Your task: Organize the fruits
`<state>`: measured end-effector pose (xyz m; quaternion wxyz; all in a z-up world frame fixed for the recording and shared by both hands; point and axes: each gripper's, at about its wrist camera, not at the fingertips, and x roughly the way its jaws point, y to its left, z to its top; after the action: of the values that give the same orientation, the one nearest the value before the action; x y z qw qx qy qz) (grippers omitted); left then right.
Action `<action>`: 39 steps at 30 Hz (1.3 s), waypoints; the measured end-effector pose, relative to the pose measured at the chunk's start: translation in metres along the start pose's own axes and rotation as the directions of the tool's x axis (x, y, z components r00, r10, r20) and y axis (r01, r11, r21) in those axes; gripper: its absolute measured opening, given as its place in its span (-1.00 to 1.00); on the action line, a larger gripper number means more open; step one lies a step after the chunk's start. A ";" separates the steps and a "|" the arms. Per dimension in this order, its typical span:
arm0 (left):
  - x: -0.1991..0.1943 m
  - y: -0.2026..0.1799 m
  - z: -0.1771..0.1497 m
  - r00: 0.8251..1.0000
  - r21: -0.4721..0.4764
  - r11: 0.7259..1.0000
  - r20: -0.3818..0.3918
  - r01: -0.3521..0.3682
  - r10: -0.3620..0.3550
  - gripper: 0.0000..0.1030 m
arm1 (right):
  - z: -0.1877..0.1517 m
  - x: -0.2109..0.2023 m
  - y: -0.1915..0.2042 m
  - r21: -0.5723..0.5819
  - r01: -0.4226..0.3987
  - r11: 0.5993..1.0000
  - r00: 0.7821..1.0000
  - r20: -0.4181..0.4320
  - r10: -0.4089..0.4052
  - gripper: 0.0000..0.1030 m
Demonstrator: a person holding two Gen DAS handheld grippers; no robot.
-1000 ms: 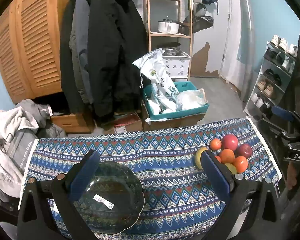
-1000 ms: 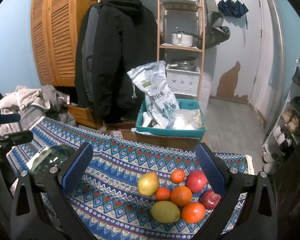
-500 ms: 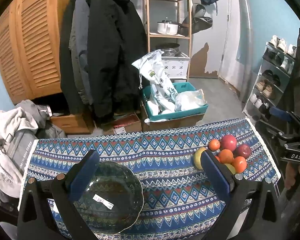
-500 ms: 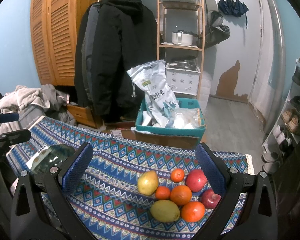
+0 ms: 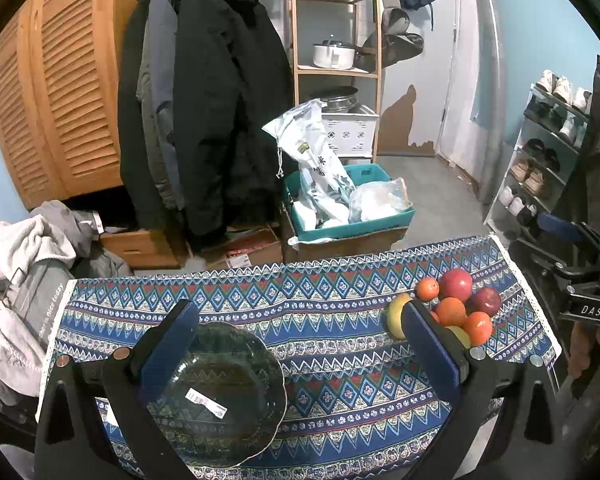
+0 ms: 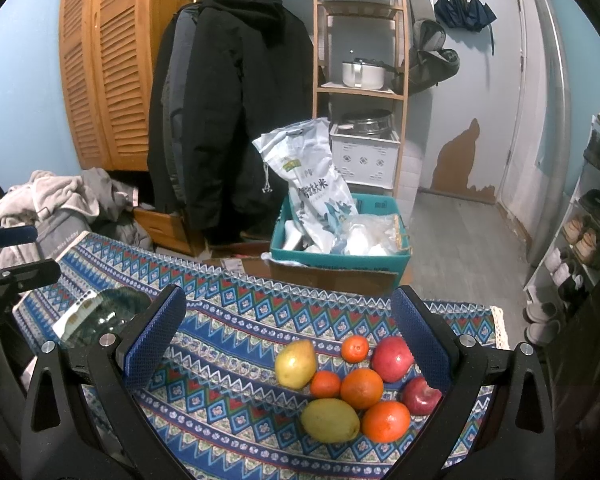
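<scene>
On woven patterned cloth (image 6: 228,344), round glossy fruits (image 6: 362,388) and scalloped glass bowl (image 5: 220,392); both jaws released

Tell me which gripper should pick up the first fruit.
Right, probably. The right gripper is open with the fruit pile between and just beyond its fingers. The left gripper, also open, sits over the glass bowl, with the fruit off to its side.

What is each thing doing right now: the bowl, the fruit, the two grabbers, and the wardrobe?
Bowl: upright on the cloth, empty, sticker inside.
Fruit pile: loose on the cloth, none in the bowl.
Left gripper: jaws open, holding nothing, above the bowl.
Right gripper: jaws open, holding nothing, above the fruit.
Wardrobe doors: shut.
Crate: full of bags.
</scene>
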<state>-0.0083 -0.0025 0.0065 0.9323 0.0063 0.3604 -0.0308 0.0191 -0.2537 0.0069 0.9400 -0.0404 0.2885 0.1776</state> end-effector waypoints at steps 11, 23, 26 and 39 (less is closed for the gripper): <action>0.000 0.000 -0.001 1.000 0.001 1.000 -0.001 0.000 0.000 0.99 | -0.001 0.000 -0.001 -0.001 0.001 1.000 1.000 -0.003 -0.001 0.94; -0.002 -0.002 -0.001 1.000 0.005 1.000 0.000 -0.001 0.001 0.99 | -0.005 -0.002 -0.001 0.000 0.008 1.000 1.000 -0.005 -0.008 0.94; -0.002 -0.002 -0.001 1.000 0.004 1.000 -0.001 0.000 0.000 0.99 | -0.013 0.001 -0.001 0.002 0.007 1.000 1.000 -0.007 -0.007 0.94; -0.002 -0.003 -0.001 1.000 0.005 1.000 0.000 -0.001 0.001 0.99 | -0.014 0.000 -0.001 0.010 0.016 1.000 1.000 -0.014 -0.016 0.94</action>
<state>-0.0105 -0.0052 0.0069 0.9322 0.0088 0.3604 -0.0309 0.0119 -0.2569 -0.0045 0.9396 -0.0389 0.2957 0.1682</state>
